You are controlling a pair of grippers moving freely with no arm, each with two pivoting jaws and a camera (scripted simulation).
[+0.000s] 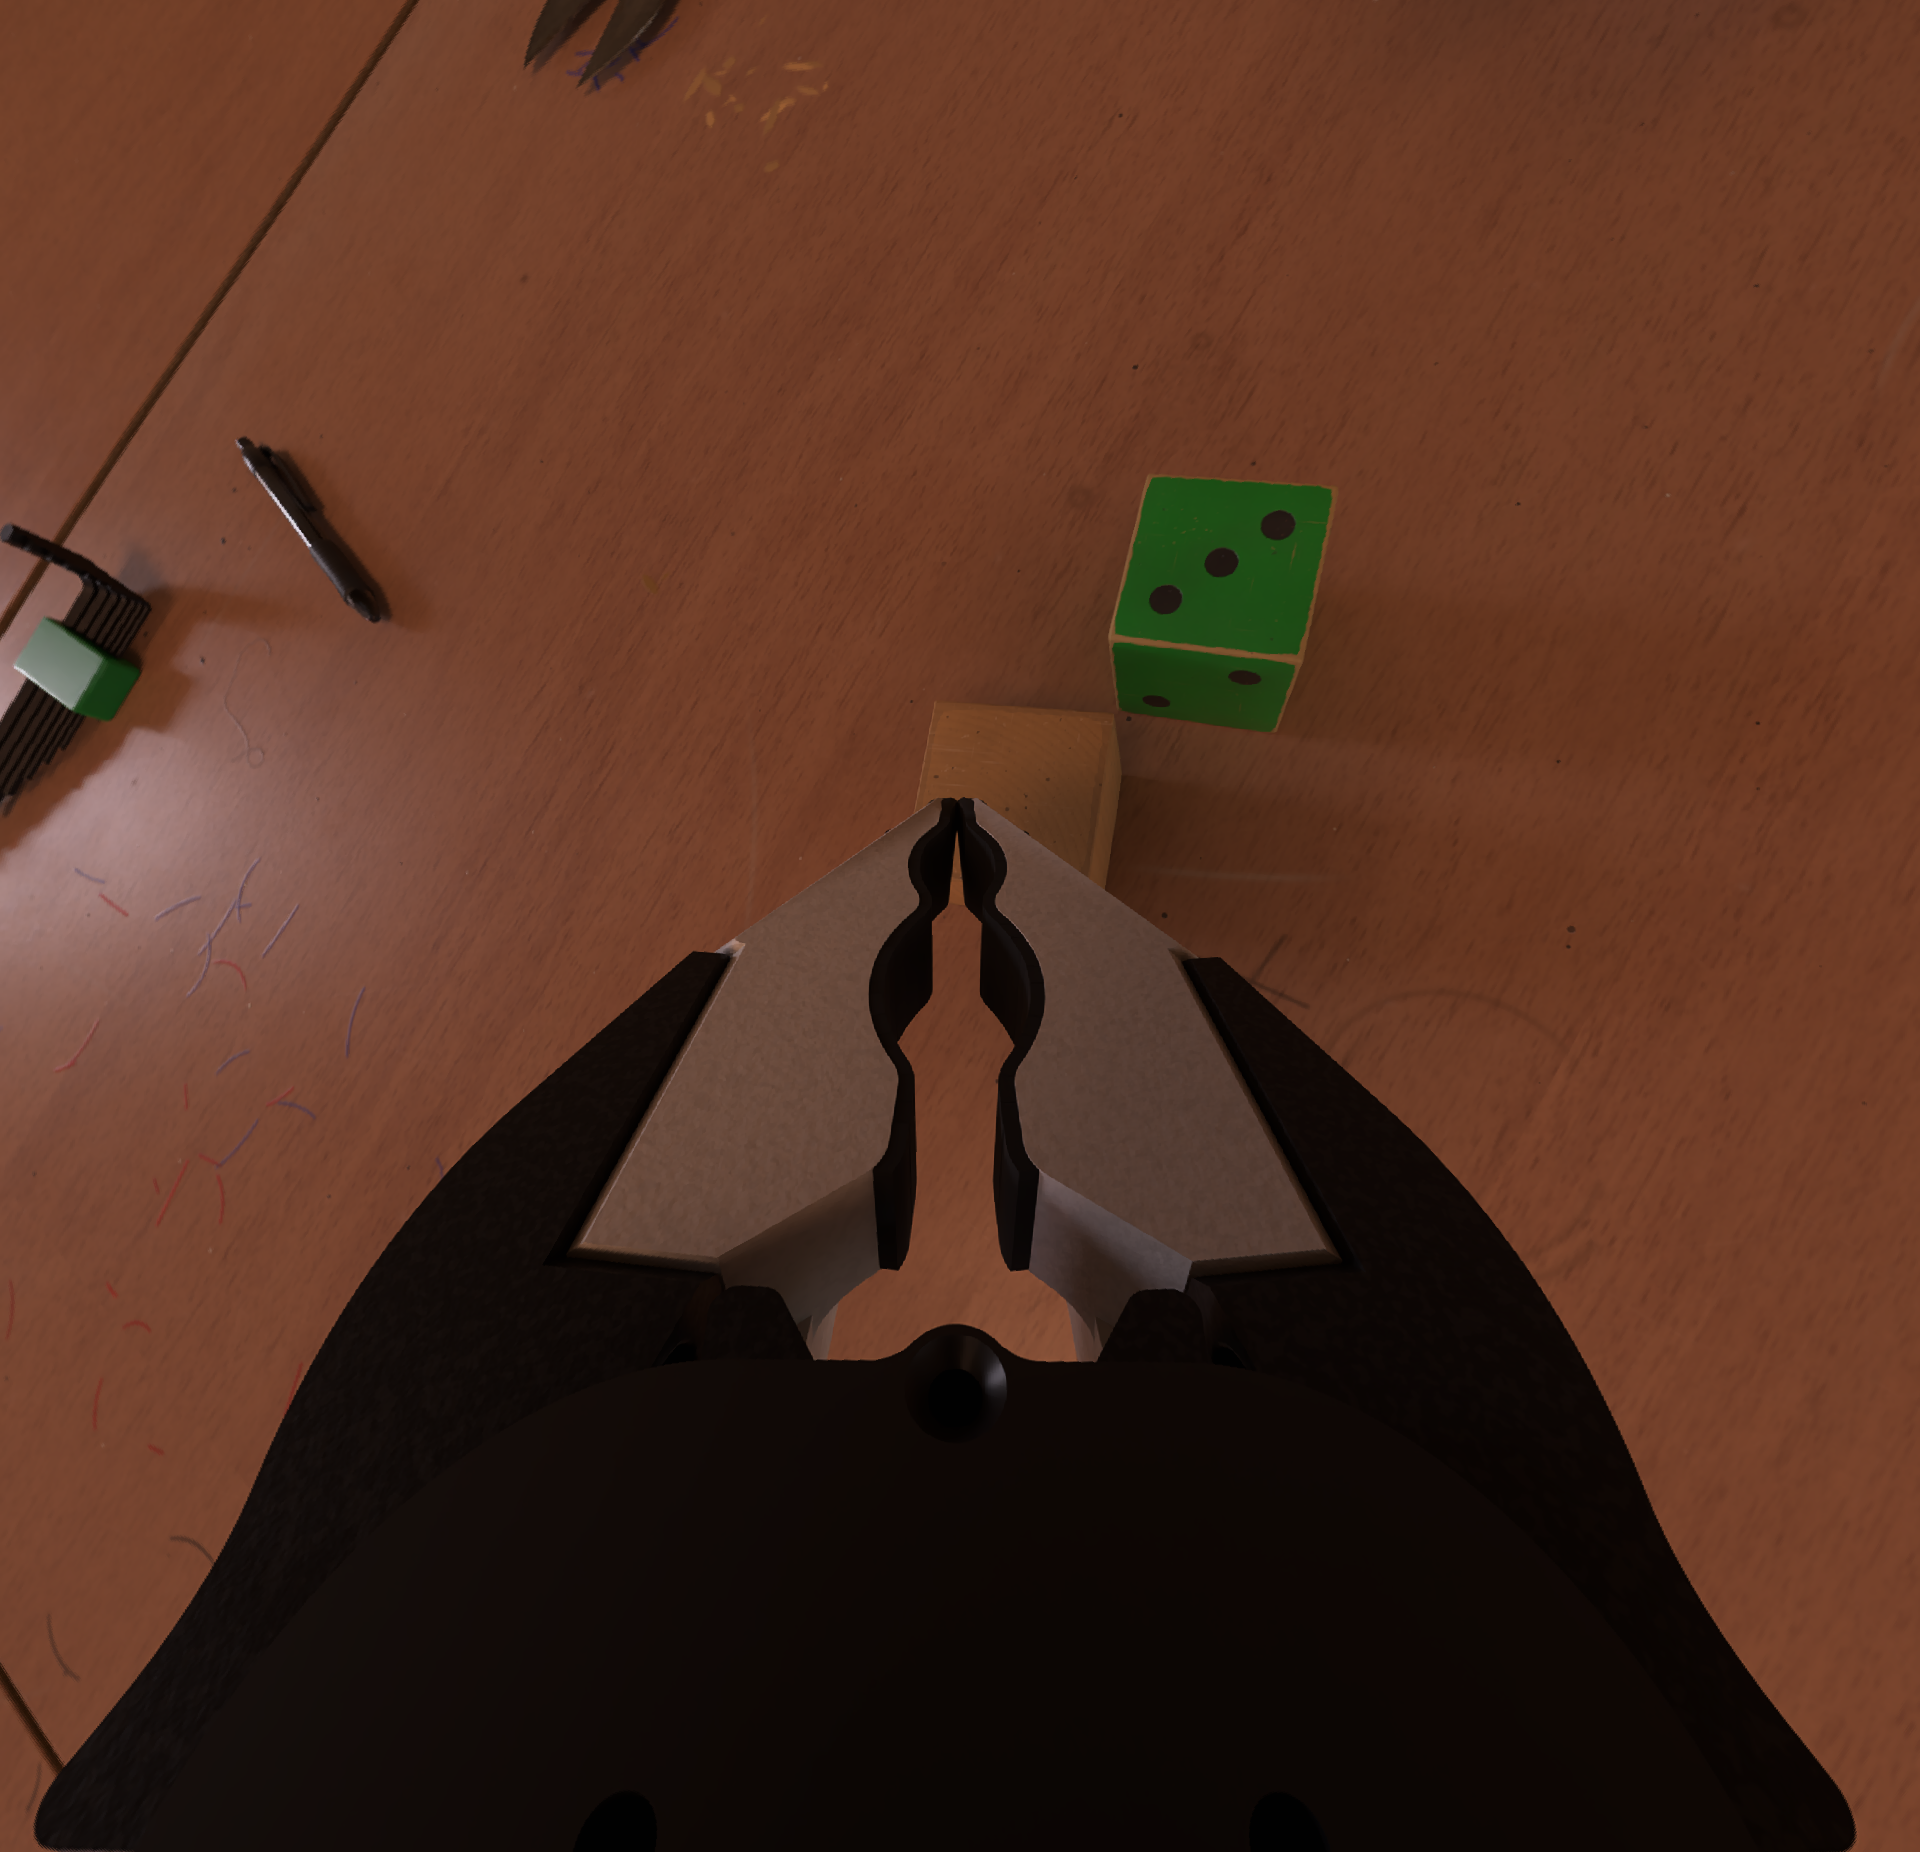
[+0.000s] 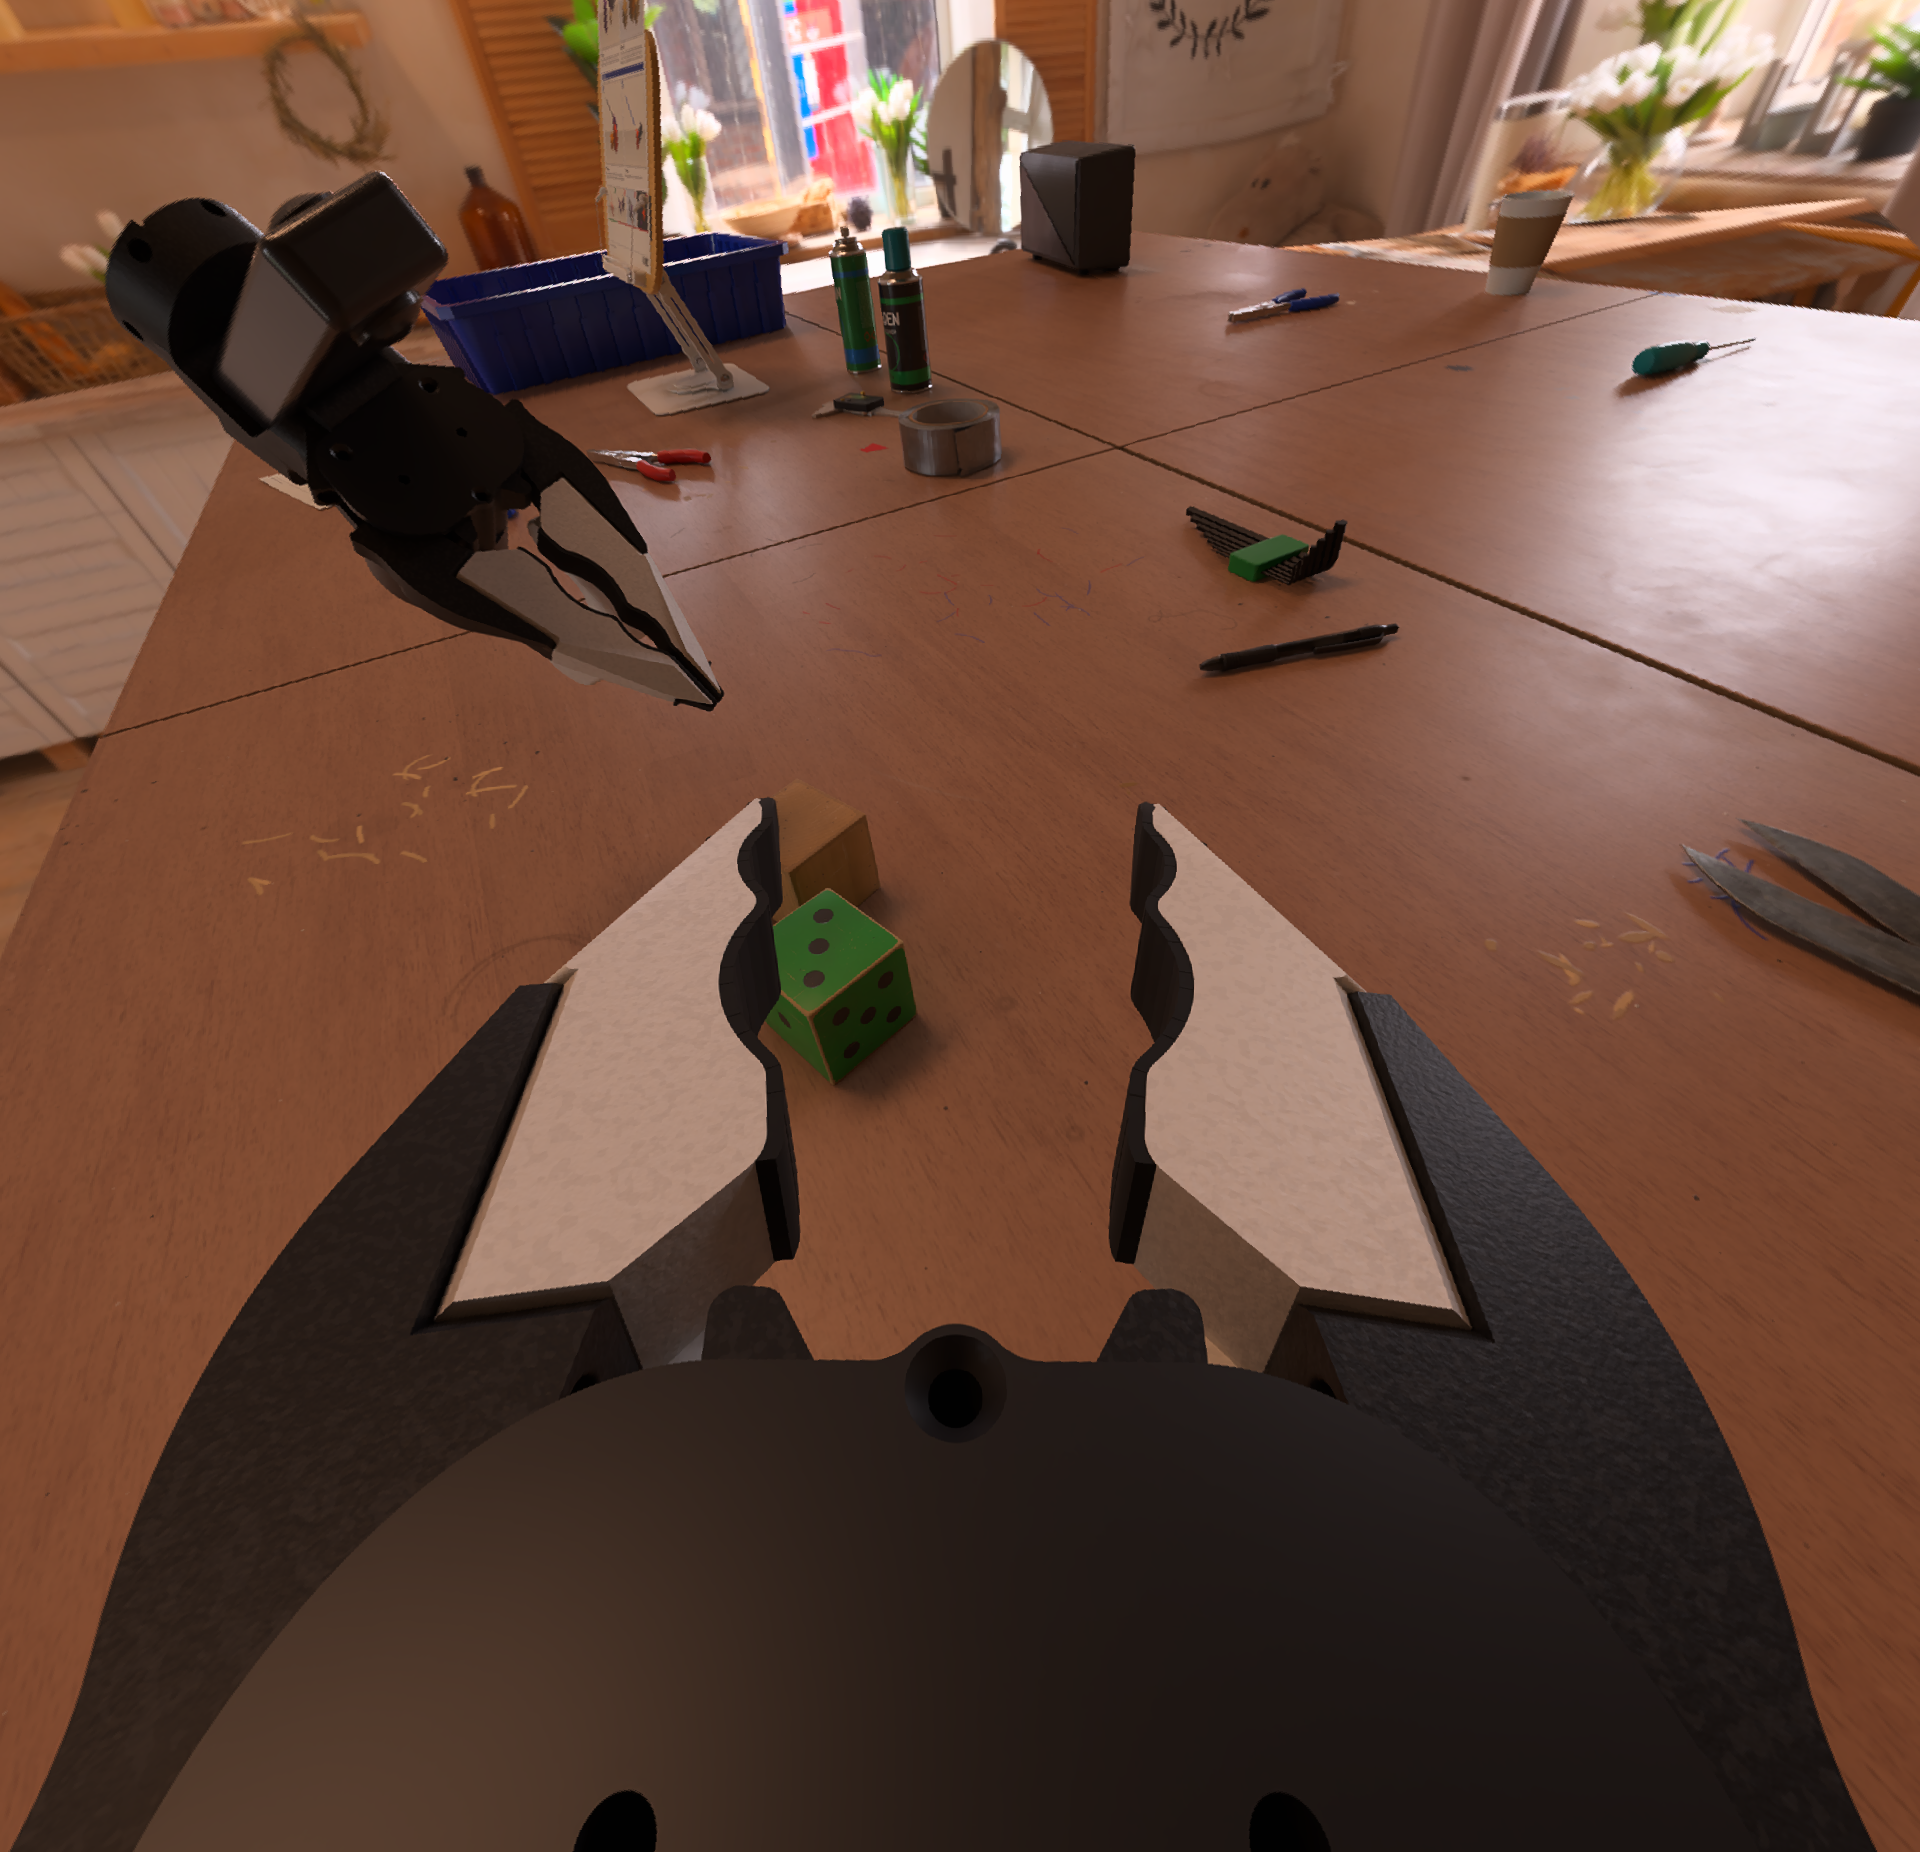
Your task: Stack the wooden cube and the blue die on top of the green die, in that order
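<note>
Left gripper [image 1: 954, 807] closed, empty, above wooden cube [image 1: 1023, 768]; right gripper [image 2: 954, 815] spread wide near green die [image 2: 847, 981].

The left claw [image 1: 957, 807] is covering the near part of the wooden cube [image 1: 1039, 763] in the left wrist view. In the right wrist view, the right claw's left finger [image 2: 665, 1033] is hiding part of that cube [image 2: 831, 846] and an edge of the green die [image 2: 847, 981]. The frame edges are cutting off the shears [image 2: 1818, 909] and the hex key set [image 1: 62, 659].
</note>
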